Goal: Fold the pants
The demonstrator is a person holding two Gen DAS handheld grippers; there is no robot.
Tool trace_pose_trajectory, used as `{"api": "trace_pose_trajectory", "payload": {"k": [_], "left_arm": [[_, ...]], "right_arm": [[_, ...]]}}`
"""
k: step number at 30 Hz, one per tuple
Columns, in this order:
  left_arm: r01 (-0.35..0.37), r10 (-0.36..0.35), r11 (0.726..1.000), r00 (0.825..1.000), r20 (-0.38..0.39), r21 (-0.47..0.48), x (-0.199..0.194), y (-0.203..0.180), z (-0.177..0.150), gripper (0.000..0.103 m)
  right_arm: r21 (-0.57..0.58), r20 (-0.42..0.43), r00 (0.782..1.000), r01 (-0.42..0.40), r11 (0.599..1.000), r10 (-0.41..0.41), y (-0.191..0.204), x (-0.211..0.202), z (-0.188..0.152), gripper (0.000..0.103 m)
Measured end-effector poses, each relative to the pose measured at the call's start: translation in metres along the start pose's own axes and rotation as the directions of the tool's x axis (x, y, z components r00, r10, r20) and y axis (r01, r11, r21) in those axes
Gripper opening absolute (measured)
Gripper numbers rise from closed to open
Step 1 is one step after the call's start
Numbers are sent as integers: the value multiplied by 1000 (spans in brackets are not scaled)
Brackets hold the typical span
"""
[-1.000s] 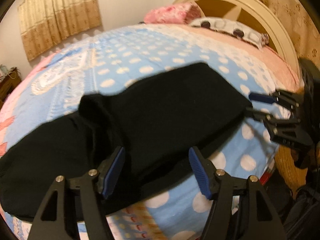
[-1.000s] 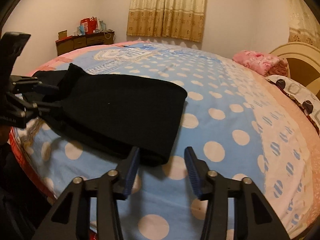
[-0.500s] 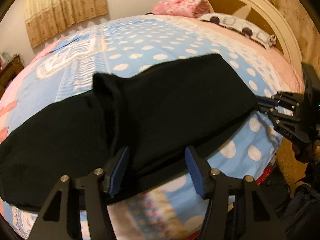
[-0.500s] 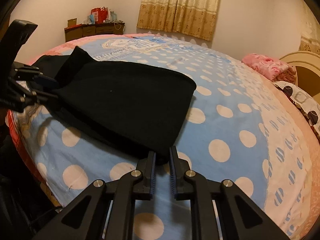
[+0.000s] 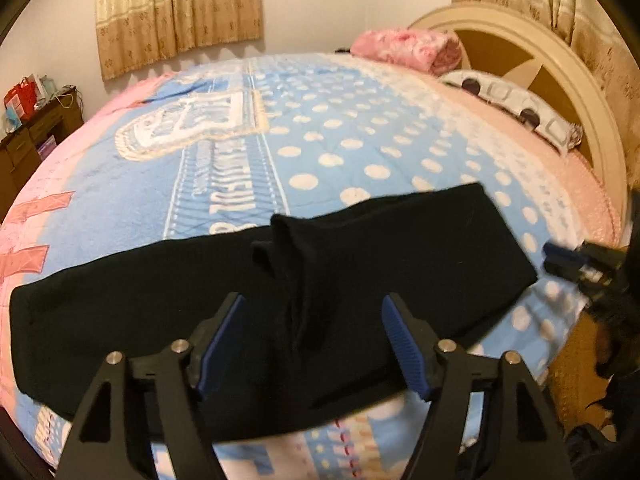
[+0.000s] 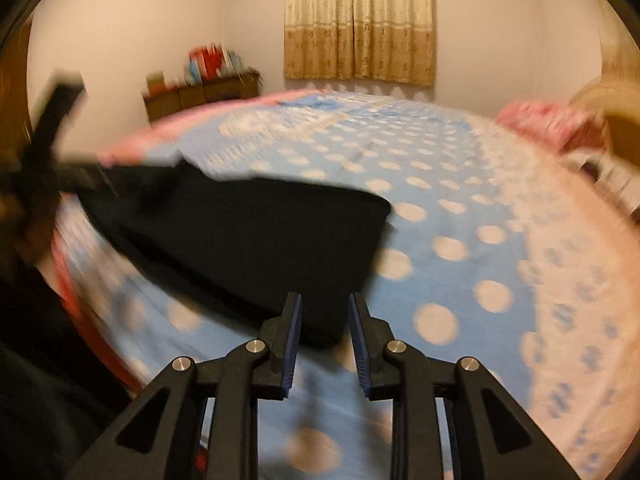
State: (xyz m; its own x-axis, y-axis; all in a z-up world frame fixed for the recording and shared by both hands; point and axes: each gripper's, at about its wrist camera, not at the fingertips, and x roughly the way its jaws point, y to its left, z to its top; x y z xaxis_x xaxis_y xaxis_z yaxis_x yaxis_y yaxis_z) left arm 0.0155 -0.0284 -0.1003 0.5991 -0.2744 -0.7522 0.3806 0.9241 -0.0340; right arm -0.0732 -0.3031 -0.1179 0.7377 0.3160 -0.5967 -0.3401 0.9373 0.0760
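- Black pants (image 5: 280, 292) lying flat across the near edge of the bedspread (image 5: 320, 152), stretched sideways ahead of both tools, one part doubled back over the middle into a raised ridge.
- Pulled back from the cloth compared with a second ago: left gripper (image 5: 312, 344) then low over the fold, now higher and further off, more of the garment's length in its view.
- Left gripper hovering above the middle of the pants, jaws wide and opening, blue pads on either side of the ridge with nothing pinched between them.
- Right gripper (image 6: 322, 336) just off the near corner of the folded end, jaws narrow but opening after a near-shut moment half a second back; corner of cloth seen through the gap, not pressed by the pads as far as the blurred frame shows.
- Likely meaning: corner let go, this fold laid down, both tools free for a new hold.
- Still one long strip, so probably another fold across the length to come.
- Further out: pink pillow (image 5: 404, 48) and cream headboard (image 5: 560, 80) beyond and to the right of the left tool, curtains (image 6: 358, 24) straight ahead of the right one.
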Motion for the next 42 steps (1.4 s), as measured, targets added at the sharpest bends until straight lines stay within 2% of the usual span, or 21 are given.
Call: {"api": "trace_pose_trajectory", "payload": {"k": [3, 4, 6, 8, 11, 15, 18, 21, 24, 27, 30, 32, 33, 34, 35, 39, 40, 42], "left_arm": [[-100, 100, 995, 993, -64, 0, 22, 14, -2, 73], [-102, 101, 995, 992, -73, -15, 25, 23, -4, 75], [-47, 40, 994, 996, -77, -95, 22, 46, -7, 82], [-66, 60, 991, 996, -63, -114, 17, 59, -6, 82], [-112, 111, 985, 994, -15, -135, 7, 71, -5, 82], [-139, 151, 968, 988, 42, -208, 2, 95, -5, 82], [-205, 216, 954, 976, 28, -220, 8, 108, -9, 81], [-246, 254, 945, 967, 8, -216, 15, 115, -13, 82], [-255, 259, 939, 966, -18, -231, 25, 122, -15, 82], [-229, 224, 937, 973, -49, -264, 29, 129, -24, 82], [-232, 227, 938, 973, -46, -257, 30, 128, -25, 82], [-238, 234, 939, 971, -43, -249, 31, 125, -27, 84], [-239, 236, 940, 971, -42, -243, 31, 125, -27, 85], [-245, 242, 941, 969, -41, -235, 31, 123, -27, 85], [-244, 242, 940, 969, -40, -237, 31, 124, -27, 85], [-244, 242, 940, 970, -39, -236, 31, 125, -27, 85], [-244, 241, 941, 970, -39, -237, 31, 125, -27, 85], [-243, 241, 940, 970, -39, -238, 31, 125, -27, 85]], "right_arm": [[90, 13, 986, -165, 982, 165, -3, 10, 33, 31], [93, 14, 982, -189, 978, 189, 0, 15, 43, 39], [100, 2, 968, -250, 963, 251, 8, 34, 71, 45], [102, -27, 948, -314, 944, 318, 21, 63, 101, 45], [59, -84, 928, -360, 931, 364, 47, 113, 136, 45], [80, -179, 888, -417, 905, 425, 76, 187, 162, 45], [101, -241, 848, -462, 881, 472, 97, 231, 170, 45], [95, -310, 807, -500, 861, 503, 120, 252, 167, 32], [85, -366, 751, -561, 823, 550, 138, 252, 159, 31], [44, -405, 722, -598, 800, 561, 151, 238, 150, 31], [47, -427, 688, -631, 774, 587, 156, 233, 148, 31], [61, -446, 650, -664, 745, 616, 157, 232, 146, 31], [57, -460, 641, -669, 741, 615, 159, 233, 145, 32], [55, -466, 643, -664, 746, 607, 160, 236, 145, 32], [72, -468, 637, -663, 745, 612, 158, 239, 146, 32], [190, -475, 584, -663, 724, 659, 146, 258, 151, 32], [227, -475, 566, -660, 716, 673, 143, 262, 152, 32], [333, -462, 514, -656, 678, 723, 136, 273, 153, 32]]}}
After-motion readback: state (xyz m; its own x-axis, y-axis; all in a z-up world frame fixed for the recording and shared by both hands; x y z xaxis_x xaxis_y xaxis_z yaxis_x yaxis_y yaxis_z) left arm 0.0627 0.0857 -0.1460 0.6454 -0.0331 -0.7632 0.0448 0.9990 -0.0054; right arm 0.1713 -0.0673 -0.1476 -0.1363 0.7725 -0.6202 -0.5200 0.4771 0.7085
